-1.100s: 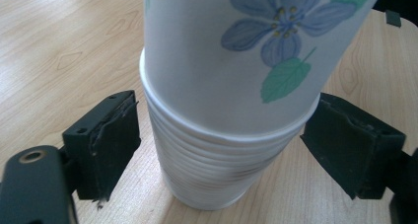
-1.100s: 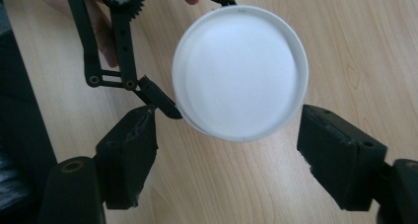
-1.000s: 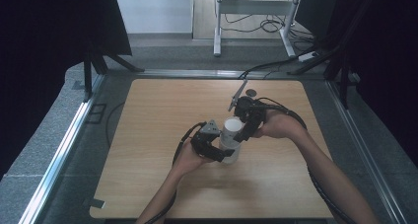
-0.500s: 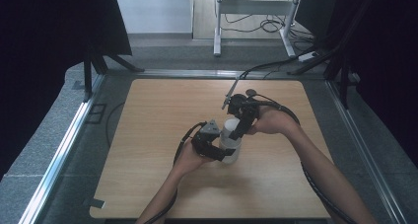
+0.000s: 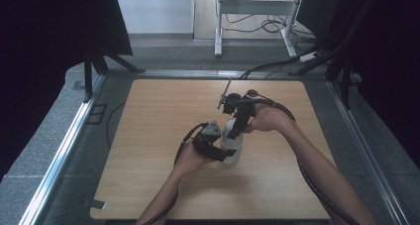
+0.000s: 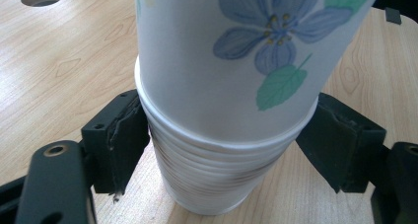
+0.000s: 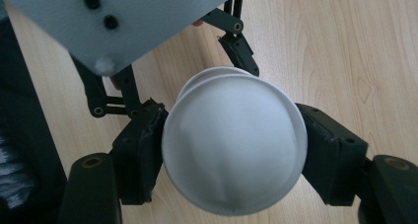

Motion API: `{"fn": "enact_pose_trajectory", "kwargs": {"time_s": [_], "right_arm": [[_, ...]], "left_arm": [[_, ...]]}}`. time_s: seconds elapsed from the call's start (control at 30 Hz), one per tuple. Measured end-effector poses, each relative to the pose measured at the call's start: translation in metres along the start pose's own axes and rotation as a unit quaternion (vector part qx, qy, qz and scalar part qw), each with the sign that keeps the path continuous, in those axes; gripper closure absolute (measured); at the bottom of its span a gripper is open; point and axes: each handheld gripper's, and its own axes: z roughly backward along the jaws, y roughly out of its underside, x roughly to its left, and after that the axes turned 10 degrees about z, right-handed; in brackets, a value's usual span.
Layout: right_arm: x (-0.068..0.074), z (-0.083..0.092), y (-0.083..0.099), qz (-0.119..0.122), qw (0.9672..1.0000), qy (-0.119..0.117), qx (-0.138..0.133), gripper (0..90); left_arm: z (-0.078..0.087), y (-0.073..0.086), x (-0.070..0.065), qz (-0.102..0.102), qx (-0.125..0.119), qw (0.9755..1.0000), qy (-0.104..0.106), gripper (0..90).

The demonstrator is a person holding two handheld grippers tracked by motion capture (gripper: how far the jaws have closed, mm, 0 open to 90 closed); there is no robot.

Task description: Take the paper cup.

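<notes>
No text, label, brand, number or sign could be read anywhere in the views. The paper cup bore a printed pattern of blue flowers and green leaves but no lettering. The grey plate seen in the right gripper view was blank, marked by screw holes alone, and the wooden desk carried no writing.
</notes>
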Motion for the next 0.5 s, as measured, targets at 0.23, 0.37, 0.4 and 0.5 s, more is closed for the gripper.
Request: {"fn": "enact_pose_trajectory", "kwargs": {"time_s": [0.23, 0.37, 0.4, 0.5], "right_arm": [[-0.0022, -0.0004, -0.0038, -0.006, 0.9999, -0.003, 0.014, 33.5], [-0.0031, 0.0009, -0.0044, -0.011, 0.9998, -0.008, 0.018, 33.9], [-0.0031, 0.0009, -0.0044, -0.011, 0.9998, -0.008, 0.018, 33.9], [-0.0039, 0.0017, -0.0045, -0.014, 0.9997, -0.011, 0.019, 34.0]], "left_arm": [[-0.0002, 0.0001, -0.0002, -0.001, -0.001, 1.0, 0.0, 21.2], [-0.0001, -0.0002, -0.0005, -0.003, 0.001, 1.0, -0.001, 21.3], [-0.0001, -0.0002, -0.0005, -0.003, 0.001, 1.0, -0.001, 21.3], [0.0, -0.0005, -0.0003, -0.005, 0.003, 1.0, -0.001, 21.4]]}}
